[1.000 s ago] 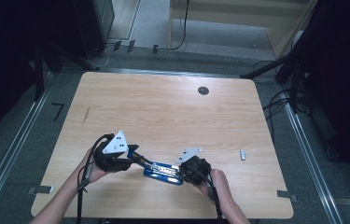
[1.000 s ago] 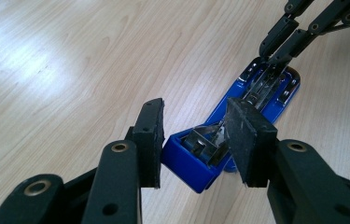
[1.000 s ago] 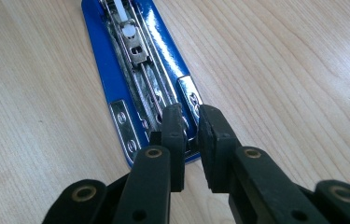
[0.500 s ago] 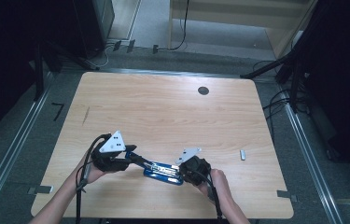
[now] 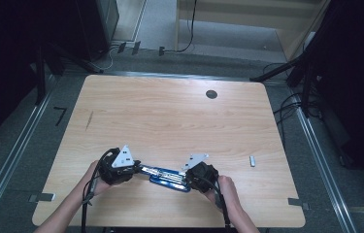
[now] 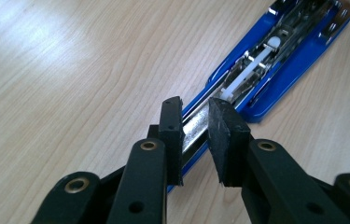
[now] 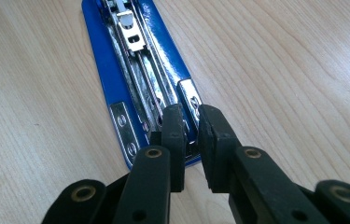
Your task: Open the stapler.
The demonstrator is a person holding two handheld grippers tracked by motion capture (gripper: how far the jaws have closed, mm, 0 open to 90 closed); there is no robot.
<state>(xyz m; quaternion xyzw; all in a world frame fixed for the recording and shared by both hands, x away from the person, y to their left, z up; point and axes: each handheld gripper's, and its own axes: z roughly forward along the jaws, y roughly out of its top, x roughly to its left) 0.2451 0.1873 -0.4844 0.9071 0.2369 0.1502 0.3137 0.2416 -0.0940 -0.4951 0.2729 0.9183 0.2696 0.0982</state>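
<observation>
Flat near the surface's front edge lies an opened blue stapler; the left claw pinches its metal rail at one end, the right claw nips the other end.

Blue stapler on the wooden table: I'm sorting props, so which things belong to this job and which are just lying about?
In the job:
- opened blue metal stapler
- left gripper, jaws around the stapler's silver metal rail
- right gripper, jaws at the stapler's other end

Lying about:
- small silver block near the right edge
- round dark grommet at the far side
</observation>
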